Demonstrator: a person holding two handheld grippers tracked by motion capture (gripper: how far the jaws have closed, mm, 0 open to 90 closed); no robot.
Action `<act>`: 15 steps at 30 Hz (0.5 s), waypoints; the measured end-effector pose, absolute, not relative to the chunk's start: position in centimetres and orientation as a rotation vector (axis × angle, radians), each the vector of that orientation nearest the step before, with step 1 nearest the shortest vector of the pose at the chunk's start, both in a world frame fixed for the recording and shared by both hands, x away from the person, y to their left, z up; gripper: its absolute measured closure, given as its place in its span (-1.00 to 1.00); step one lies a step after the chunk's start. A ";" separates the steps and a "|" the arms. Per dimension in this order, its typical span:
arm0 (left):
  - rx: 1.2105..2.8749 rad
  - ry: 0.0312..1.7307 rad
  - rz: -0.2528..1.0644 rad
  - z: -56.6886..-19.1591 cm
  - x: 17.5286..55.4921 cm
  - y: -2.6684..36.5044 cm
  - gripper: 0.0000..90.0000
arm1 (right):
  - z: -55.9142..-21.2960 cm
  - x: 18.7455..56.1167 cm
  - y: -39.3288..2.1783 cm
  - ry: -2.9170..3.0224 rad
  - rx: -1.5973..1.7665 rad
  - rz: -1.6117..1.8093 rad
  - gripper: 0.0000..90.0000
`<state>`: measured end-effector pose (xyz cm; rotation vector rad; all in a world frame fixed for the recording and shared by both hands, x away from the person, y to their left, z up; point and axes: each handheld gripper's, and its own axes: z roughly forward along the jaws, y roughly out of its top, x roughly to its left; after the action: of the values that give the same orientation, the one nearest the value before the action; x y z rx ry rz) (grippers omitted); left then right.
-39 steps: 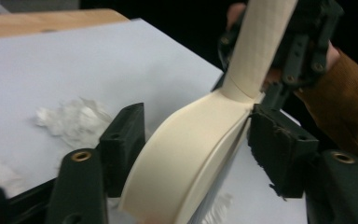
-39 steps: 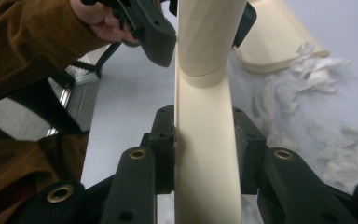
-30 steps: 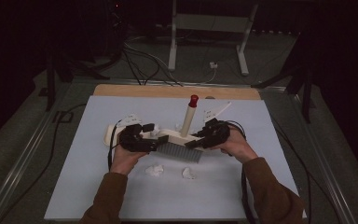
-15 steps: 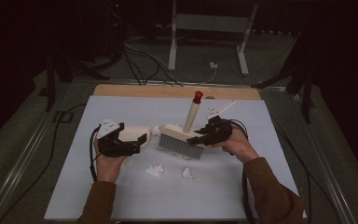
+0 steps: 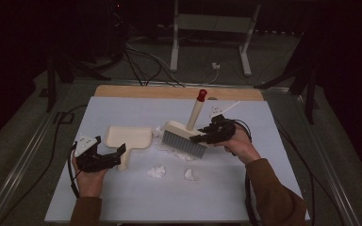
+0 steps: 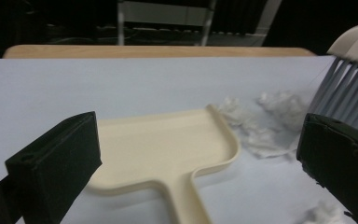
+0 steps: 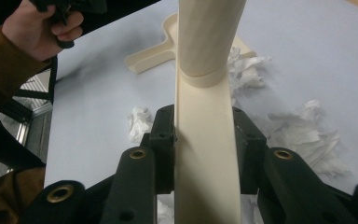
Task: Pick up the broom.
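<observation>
The cream plastic hand brush [image 5: 184, 139] with grey bristles is tilting over the blue table top, its back clamped in the right gripper [image 5: 202, 136], its red-capped handle rising beyond it. The cream plastic dustpan [image 5: 128, 140] is lying flat just ahead of the left gripper [image 5: 118, 153], handle stretching toward its wide-apart jaws.

1 dustpan [image 5: 128, 139], 1 brush [image 5: 185, 142], 3 loose paper scraps [image 5: 156, 171], 2 grippers [image 5: 104, 160].
</observation>
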<state>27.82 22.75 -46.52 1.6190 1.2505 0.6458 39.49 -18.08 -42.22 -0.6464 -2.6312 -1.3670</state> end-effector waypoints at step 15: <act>1.593 1.309 0.730 -47.8 26.5 24.0 -0.99 | -41.8 38.3 -17.6 -2.632 -0.724 -1.379 0.51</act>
<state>26.54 24.01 -47.80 1.5929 1.3089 0.7305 38.32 -17.58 -41.80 -0.7245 -2.6316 -1.3791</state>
